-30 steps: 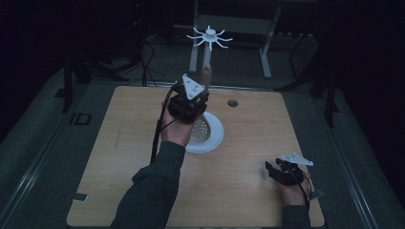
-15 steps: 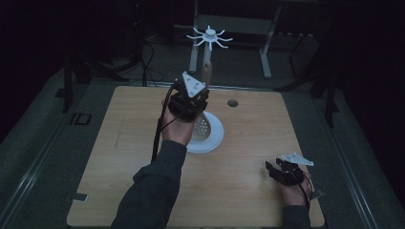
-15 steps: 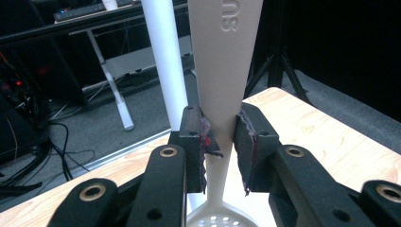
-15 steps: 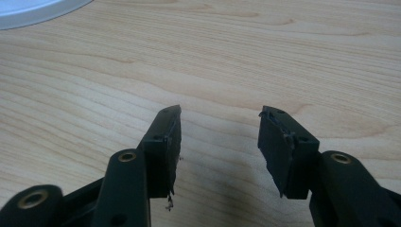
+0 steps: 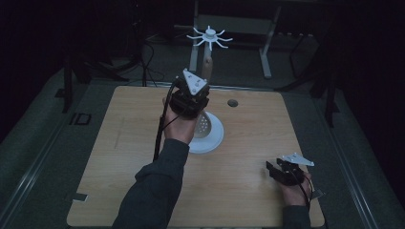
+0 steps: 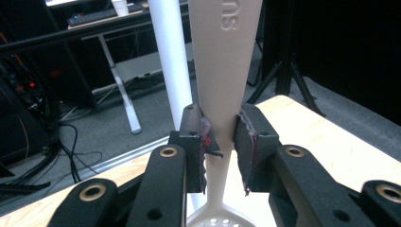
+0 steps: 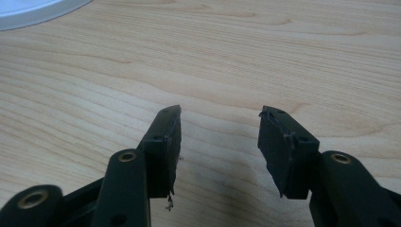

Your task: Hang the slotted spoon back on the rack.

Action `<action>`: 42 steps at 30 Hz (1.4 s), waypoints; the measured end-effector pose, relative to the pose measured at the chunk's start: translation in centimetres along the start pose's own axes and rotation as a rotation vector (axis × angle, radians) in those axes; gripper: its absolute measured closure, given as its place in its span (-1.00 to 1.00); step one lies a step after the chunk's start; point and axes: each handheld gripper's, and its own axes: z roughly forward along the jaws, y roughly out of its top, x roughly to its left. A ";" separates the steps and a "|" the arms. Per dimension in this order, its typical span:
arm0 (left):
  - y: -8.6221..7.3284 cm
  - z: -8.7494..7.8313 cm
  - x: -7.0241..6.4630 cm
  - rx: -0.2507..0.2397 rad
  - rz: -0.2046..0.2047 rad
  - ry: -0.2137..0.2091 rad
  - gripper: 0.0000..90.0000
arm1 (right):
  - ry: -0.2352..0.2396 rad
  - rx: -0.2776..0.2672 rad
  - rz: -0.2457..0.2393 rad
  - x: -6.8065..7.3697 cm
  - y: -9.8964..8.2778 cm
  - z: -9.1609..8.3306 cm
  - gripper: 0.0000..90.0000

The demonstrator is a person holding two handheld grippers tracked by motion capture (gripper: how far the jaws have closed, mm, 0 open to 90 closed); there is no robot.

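Note:
My left gripper (image 5: 192, 99) is raised over the middle of the wooden table (image 5: 119, 157) and is shut on a cream slotted spoon (image 5: 203, 125). In the left gripper view the pads clamp the spoon's handle (image 6: 222, 56) at its narrow waist, with the perforated head hanging below the jaws. Right behind the spoon rises the white pole (image 6: 172, 56) of a utensil stand. The stand's hooked crown (image 5: 210, 36) spreads above, and its round white base (image 5: 214, 139) rests on the table. My right gripper (image 5: 273, 170) rests at the table's near right, open with nothing between its pads (image 7: 220, 124).
A small dark round hole (image 5: 232, 103) sits in the tabletop behind the stand. Bare wood lies under the right gripper, with the edge of the white base (image 7: 33, 12) at that view's top left. Desk legs and cables stand in the dark beyond the table's far edge.

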 end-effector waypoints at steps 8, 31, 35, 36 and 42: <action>0.6 0.3 -0.4 -0.001 0.011 0.028 0.65 | -0.001 0.000 0.000 -0.1 0.0 0.0 0.09; 1.7 1.2 -0.1 0.031 -0.005 0.069 0.65 | -0.001 -0.001 0.007 -0.3 -0.1 -0.2 0.09; 1.8 1.4 0.1 0.040 -0.007 0.072 0.65 | -0.003 -0.003 0.003 -0.3 -0.1 -0.2 0.09; 1.9 1.5 0.1 0.043 -0.004 0.072 0.65 | -0.003 -0.004 0.002 -0.3 -0.1 -0.2 0.09; 2.1 1.7 0.2 0.048 -0.006 0.074 0.64 | -0.003 -0.002 0.005 -0.3 -0.2 -0.2 0.09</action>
